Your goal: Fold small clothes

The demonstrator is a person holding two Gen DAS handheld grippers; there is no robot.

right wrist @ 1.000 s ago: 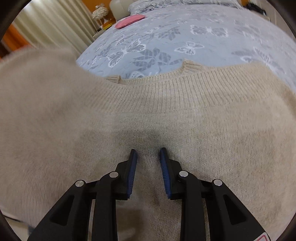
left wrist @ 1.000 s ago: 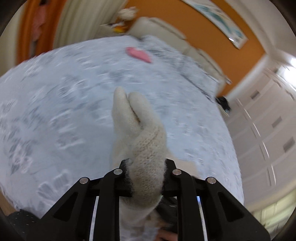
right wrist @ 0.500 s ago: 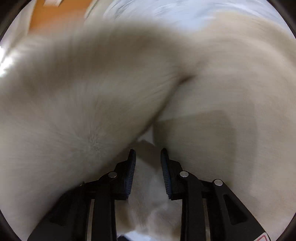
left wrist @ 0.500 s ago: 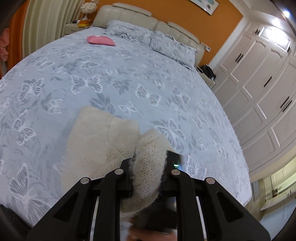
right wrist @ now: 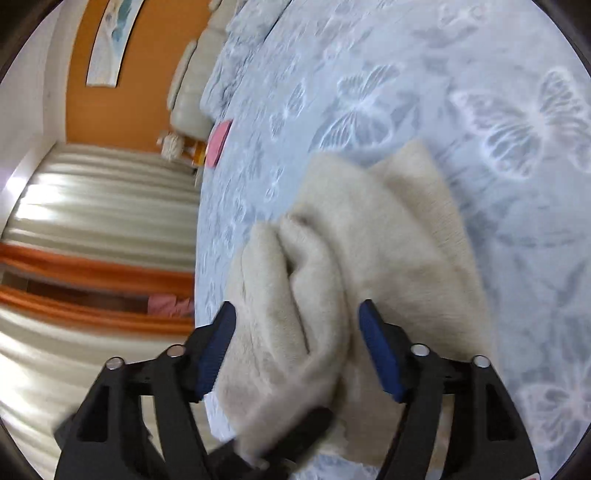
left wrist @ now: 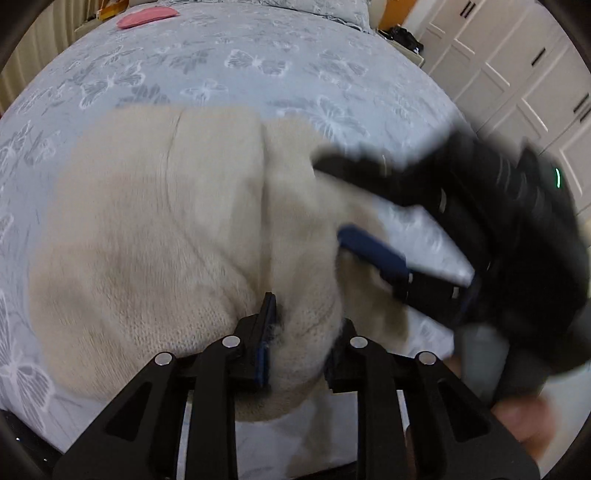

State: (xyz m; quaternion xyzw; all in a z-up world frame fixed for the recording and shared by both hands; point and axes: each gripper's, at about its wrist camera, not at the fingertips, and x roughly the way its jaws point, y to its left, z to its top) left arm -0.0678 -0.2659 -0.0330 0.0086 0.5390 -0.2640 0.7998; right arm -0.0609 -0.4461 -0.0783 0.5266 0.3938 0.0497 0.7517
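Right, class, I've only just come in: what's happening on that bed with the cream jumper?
A person with a gripper in each hand is folding a small cream knitted sweater on a bed with a grey butterfly-print cover. The left gripper has a bunched fold of the knit pinched between its fingers at the near edge. The right gripper is wide open, its blue pads either side of a thick folded roll of the sweater. The garment lies partly folded. A pink item sits far up the bed.
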